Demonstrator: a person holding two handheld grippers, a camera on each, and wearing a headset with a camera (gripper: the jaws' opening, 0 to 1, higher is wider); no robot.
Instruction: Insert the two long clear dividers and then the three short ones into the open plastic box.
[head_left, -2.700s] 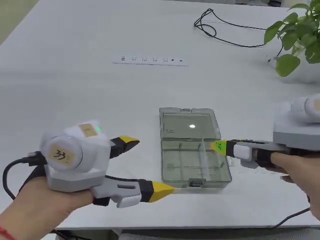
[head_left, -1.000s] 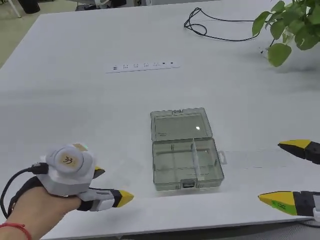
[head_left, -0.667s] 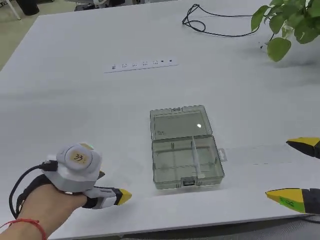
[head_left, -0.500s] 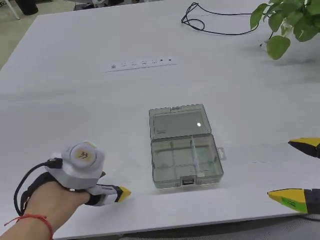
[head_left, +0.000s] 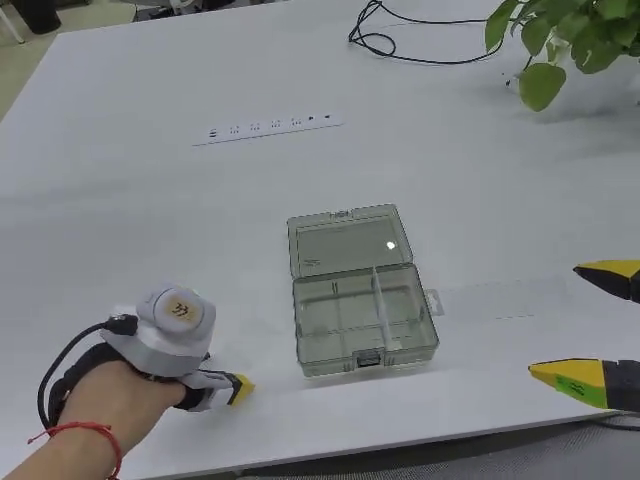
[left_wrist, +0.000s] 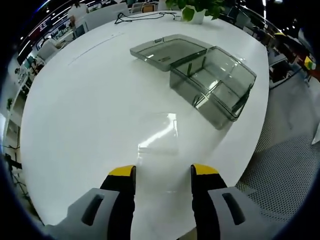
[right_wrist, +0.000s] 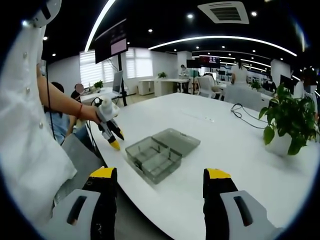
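Box: the open plastic box (head_left: 297, 330) sits on the white table (head_left: 120, 220) near its near edge, about midway between the two grippers and touching neither.
Box direction: the lid (head_left: 345, 240) lies flat on the far side and the latch faces the near edge, so box and lid together stretch from near to far.
Divider in box: one clear divider (head_left: 382, 310) stands inside, its long axis running near to far, right of the middle.
Loose pieces: a faint clear strip (head_left: 500, 297) lies flat just right of the box, long axis left to right; in the left gripper view a small clear sheet (left_wrist: 159, 134) lies flat just ahead of the jaws.
Left gripper (head_left: 238, 385): left of the box, near the table's near edge, jaws parted with nothing between them.
Right gripper (head_left: 590, 325): well right of the box, jaws spread wide and empty.
Far side: a power strip (head_left: 265, 128), a black cable (head_left: 400, 40) and a leafy plant (head_left: 560, 40) at the far right.
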